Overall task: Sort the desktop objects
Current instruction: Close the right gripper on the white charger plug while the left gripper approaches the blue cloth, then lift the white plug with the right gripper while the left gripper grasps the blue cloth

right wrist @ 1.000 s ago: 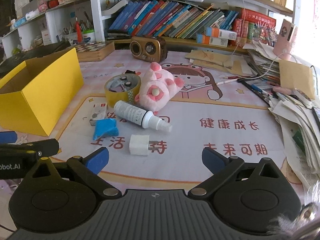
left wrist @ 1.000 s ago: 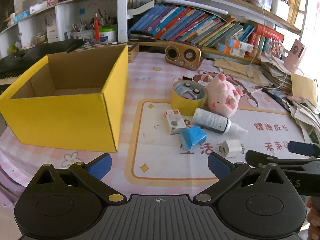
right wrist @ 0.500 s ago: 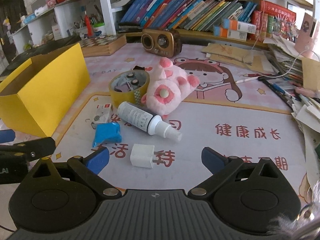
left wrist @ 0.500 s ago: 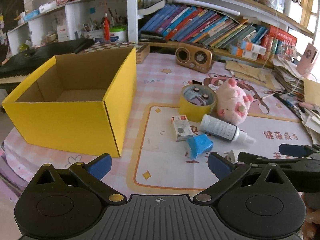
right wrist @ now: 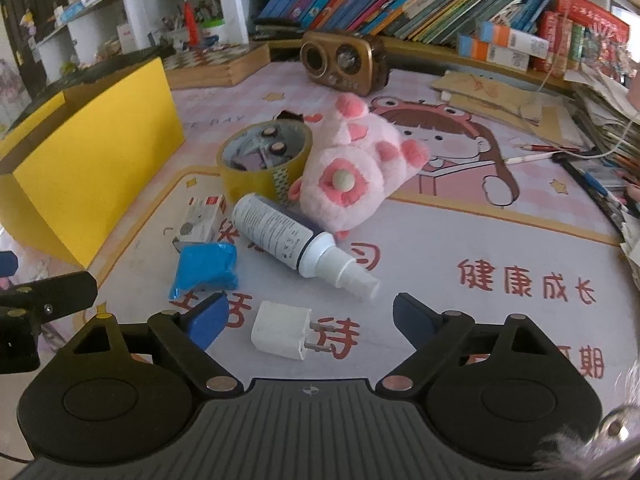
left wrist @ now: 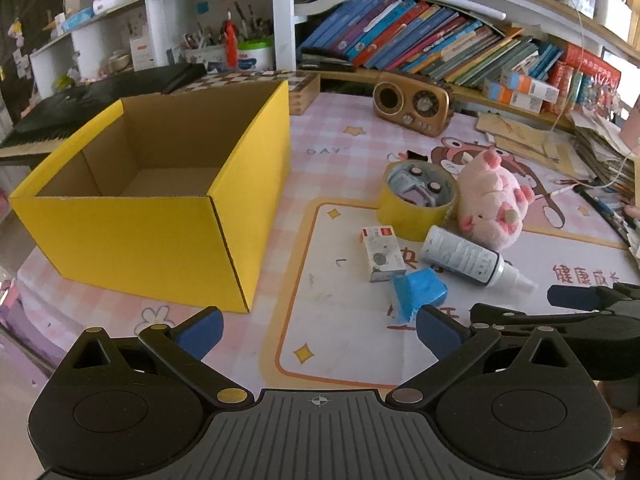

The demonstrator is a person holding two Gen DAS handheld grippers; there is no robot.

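Cluttered desk, pink printed mat (right wrist: 460,216); yellow box (left wrist: 152,232) at its left edge. White charger (right wrist: 282,334) near front edge, between closing, not yet touching right gripper (right wrist: 308,320) jaws. Centre pads on charger's flat sides. Left gripper (left wrist: 318,326) spread, empty.
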